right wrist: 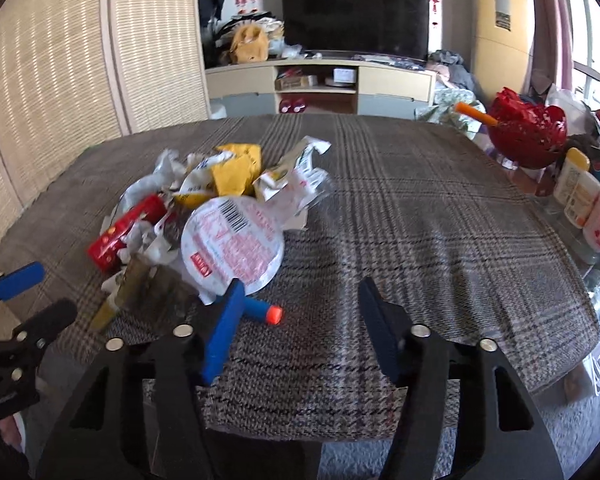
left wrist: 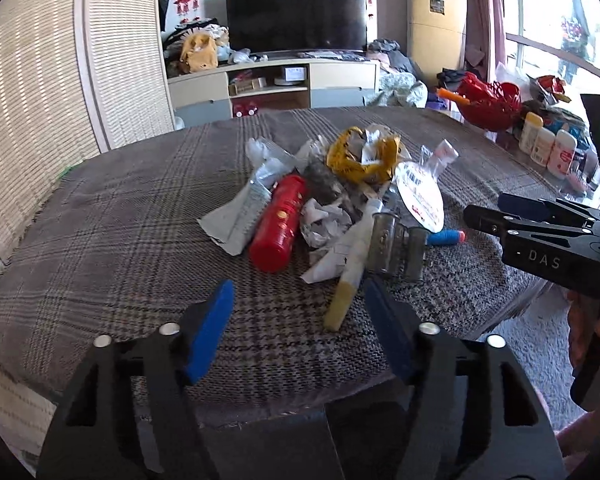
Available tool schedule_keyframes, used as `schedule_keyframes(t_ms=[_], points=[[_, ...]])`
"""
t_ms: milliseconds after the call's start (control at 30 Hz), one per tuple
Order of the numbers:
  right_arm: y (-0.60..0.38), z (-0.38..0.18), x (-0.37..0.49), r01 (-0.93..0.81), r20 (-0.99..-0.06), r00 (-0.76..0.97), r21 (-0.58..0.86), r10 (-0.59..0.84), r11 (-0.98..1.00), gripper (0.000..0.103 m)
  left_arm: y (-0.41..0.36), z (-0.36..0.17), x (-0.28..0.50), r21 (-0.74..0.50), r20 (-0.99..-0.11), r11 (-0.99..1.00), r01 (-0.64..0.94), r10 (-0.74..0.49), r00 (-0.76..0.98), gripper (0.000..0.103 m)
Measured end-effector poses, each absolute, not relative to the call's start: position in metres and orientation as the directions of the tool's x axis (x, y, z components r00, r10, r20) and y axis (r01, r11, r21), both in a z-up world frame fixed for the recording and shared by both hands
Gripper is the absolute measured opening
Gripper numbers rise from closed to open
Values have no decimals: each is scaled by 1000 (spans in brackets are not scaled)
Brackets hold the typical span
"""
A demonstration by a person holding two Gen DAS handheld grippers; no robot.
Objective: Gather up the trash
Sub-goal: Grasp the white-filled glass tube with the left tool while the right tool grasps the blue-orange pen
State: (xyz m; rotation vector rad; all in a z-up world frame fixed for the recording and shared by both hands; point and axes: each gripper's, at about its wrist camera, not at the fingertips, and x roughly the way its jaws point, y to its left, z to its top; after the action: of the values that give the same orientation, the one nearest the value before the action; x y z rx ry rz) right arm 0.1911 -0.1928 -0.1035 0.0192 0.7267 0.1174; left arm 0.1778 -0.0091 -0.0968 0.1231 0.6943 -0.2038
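A: Item one, nearest: left gripper (left wrist: 300,300), jaws parted, nothing between the blue pads. Just beyond its right finger lies a yellow-tipped tube (left wrist: 350,270), tip toward the camera.

B: Noted. The right gripper (right wrist: 300,308) likewise stands open and empty; a blue foam dart (right wrist: 260,312) with an orange tip lies just behind its left pad (right wrist: 224,336).

A: From the left wrist that dart (left wrist: 446,237) is mostly hidden behind a clear plastic clip (left wrist: 398,248). The right wrist view shows it nearly whole.

B: Item two: the trash pile (right wrist: 216,220), on the plaid cloth (right wrist: 420,220), ahead and to the left of the right gripper, straight ahead of the left one.

A: Contents, near to far: red cylindrical bottle (left wrist: 280,224) on its side, crumpled white paper (left wrist: 326,224), round white peel-off lid (left wrist: 420,196) with barcode and red print, yellow wrapper (left wrist: 360,156) at the back (torn, crumpled).

B: Only the left wrist view shows the bottle's full length; mine shows the lid (right wrist: 232,244) face-on.

A: Farther right: red basket (left wrist: 488,104), white bottles (left wrist: 548,146). Farthest: television (left wrist: 296,16) on a low cabinet.
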Motion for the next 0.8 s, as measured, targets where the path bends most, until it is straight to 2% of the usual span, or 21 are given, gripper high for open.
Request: schedule_keyframes(t_ms=[167,433,567,667,800], points=[[-191,-109,194,-136,-667,729,79,153,988,55,-13,-105,183,7,-665,964,266,-194,721,49],[-191,-121,203,-170,-693,701,63,165,984,54,-27,-116,196,-14,-699,952,306,-228,678,43],[-188,-126,206,-208,-702,683,78,202,975,54,-30,-121,202,-18,-714,952,304,-225,663,36],[-182,-130,210,-238,-707,667,94,233,967,48,-33,-125,205,-11,-723,953,303,-216,656,31],[-178,-133,212,-244,-706,670,83,230,966,45,-33,-126,208,-4,-725,953,303,-212,655,26]])
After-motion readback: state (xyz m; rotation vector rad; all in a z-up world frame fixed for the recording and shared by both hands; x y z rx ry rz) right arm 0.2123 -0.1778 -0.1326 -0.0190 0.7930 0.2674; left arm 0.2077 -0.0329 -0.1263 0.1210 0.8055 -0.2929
